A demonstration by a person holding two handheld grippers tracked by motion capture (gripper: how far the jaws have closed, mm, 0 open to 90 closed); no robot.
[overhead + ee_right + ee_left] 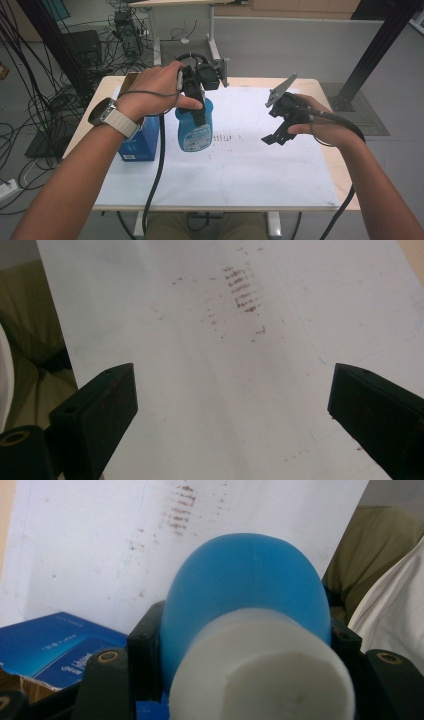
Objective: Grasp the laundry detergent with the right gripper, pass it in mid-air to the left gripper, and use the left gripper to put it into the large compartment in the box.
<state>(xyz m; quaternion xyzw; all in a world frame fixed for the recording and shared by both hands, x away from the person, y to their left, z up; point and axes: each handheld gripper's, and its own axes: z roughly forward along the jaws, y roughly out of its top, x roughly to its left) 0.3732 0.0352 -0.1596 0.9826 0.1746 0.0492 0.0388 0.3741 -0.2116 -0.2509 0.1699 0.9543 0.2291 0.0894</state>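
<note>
Here the blue plastic bottle with a white cap [195, 127] stands upright on the white paper sheet [250, 160] covering the table [340, 175], clamped near its top by the left hand-held gripper [196, 102]. Just beside it, on its left, sits a dark blue cardboard box [137, 145]. Well apart to the right, the right hand-held gripper [276, 137] hangs over the sheet, jaws wide apart with nothing between them.
</note>
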